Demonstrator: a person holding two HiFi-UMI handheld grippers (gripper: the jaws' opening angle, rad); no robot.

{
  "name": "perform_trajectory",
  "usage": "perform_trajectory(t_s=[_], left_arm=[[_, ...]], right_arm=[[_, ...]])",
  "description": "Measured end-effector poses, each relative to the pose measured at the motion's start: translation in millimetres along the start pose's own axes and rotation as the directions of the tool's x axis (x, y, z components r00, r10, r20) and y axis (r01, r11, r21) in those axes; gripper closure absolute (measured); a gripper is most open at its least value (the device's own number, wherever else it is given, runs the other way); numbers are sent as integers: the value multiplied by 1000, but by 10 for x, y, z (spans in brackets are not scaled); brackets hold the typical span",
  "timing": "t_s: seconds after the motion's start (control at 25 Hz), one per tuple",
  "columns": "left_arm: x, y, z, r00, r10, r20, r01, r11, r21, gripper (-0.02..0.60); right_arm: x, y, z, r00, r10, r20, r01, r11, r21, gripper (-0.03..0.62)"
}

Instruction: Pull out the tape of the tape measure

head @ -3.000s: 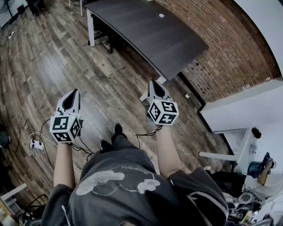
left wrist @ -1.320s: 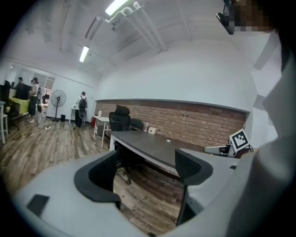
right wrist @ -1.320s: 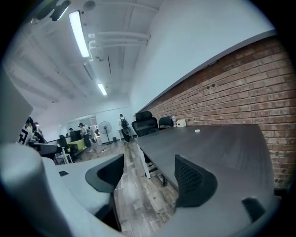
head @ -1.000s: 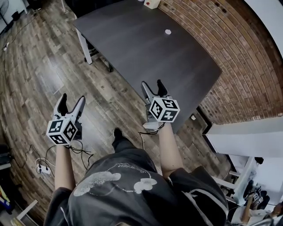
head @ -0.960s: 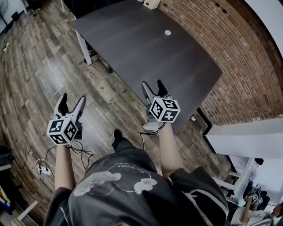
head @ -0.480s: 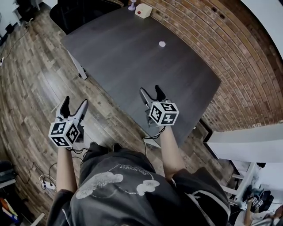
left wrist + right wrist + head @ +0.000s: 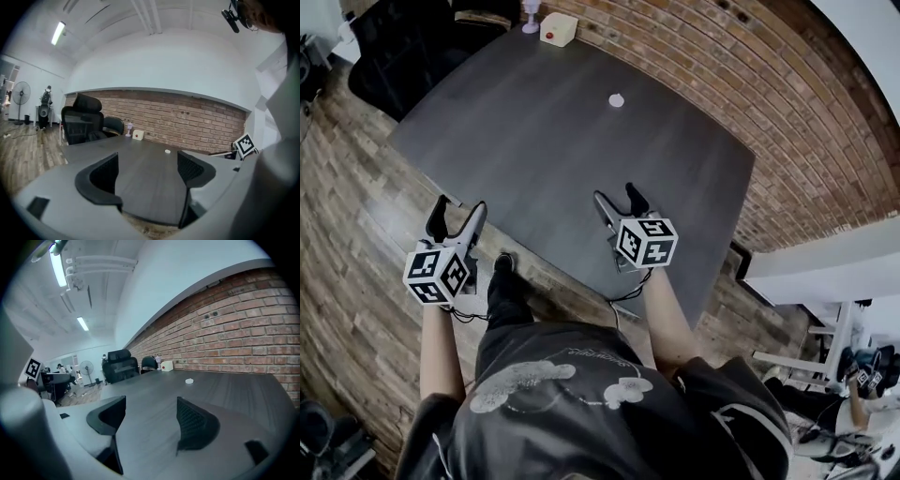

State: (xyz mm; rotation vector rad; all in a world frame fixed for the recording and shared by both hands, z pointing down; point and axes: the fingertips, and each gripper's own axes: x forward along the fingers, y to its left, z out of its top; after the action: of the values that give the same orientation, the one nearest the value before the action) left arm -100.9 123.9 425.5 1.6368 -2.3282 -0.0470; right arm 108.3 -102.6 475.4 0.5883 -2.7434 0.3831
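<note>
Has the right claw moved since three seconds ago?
Yes. The right claw has come forward: it was over the wood floor, short of the dark table, and now hangs over the table's near edge.

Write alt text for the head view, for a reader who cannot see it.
Seen from above, a person stands at a dark table, holding the left gripper and the right gripper open and empty near its front edge. Farther across the table sit a small white round object and a white box; a brick wall runs alongside.
</note>
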Motion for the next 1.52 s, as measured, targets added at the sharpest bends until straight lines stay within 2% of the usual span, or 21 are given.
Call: perform_trajectory(t_s=[0.2,0.4,0.72,1.08,1.2,1.32,1.52], left_arm=[[943,333,286,989,-144,-31,145,989,20,195],[1798,515,614,946,-310,-96,311,950,0,195],[2702,603,1034,879,-456,-141,468,881,72,195],[3589,541,1312,813,-555,-174,576,810,111,195],[3855,472,1249,802,-566,-188,593,792,144,195],[4080,417,1095,792,-570,-219,604,783,150,195],[4357,378,871,790,-564,-241,602,788,130,195]], right_arm=[[324,-335,254,983,-180,16,179,982,55,267],[604,-472,562,946,-323,7,321,942,96,267],[994,-615,934,892,-452,8,449,887,107,267],[1505,-871,1292,834,-552,21,545,829,123,267],[1658,-1006,1295,816,-577,12,569,807,156,267],[1847,-1161,1276,812,-584,-11,577,799,171,267],[2201,-1471,1118,806,-587,-76,591,793,149,267]])
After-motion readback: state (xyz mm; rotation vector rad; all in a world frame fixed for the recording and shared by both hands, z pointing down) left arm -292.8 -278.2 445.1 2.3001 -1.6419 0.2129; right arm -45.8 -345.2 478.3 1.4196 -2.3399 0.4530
